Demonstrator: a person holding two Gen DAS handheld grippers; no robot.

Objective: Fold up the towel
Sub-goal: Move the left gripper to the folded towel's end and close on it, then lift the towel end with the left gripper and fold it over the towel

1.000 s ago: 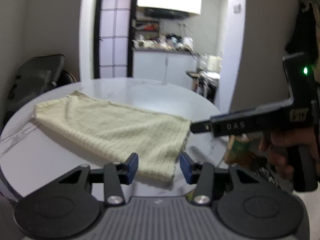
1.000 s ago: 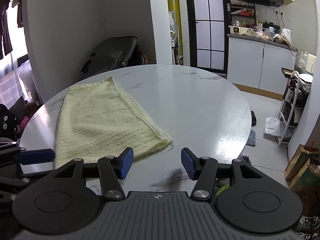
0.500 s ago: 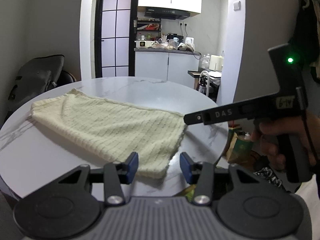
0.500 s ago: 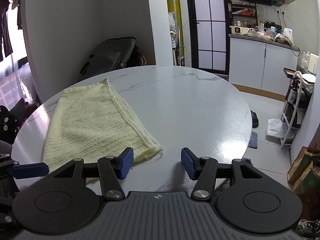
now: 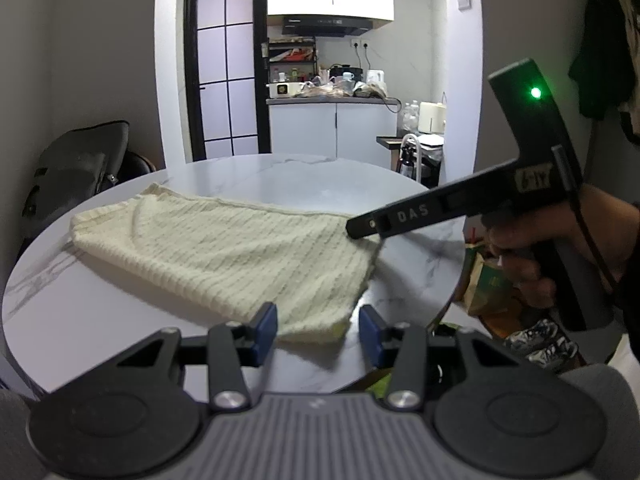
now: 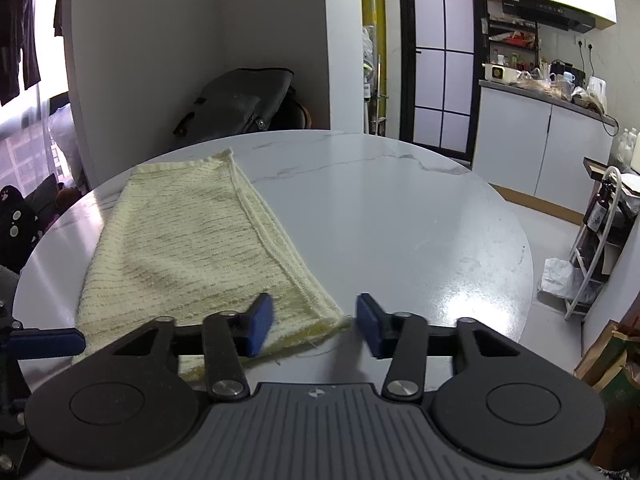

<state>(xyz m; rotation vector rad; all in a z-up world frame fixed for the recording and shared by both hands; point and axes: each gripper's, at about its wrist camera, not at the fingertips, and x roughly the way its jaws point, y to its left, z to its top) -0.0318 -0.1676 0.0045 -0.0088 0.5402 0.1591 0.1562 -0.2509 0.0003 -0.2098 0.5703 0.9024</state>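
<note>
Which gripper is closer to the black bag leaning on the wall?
Left. The left gripper is at the towel corner on the black bag side; the right gripper is at the corner farther away.

The towel [image 5: 224, 256] is pale yellow cloth, a ribbed, nubbly weave with a stitched hem, matt all over. Beneath it the round table [image 6: 400, 232] has a white marble-look top with grey veins, smooth and glossy, throwing back light beyond the towel's hem. Nearest the towel's corner, the left gripper [image 5: 317, 328] is matt black plastic with blue rubbery pads and shiny metal pivot screws.
</note>
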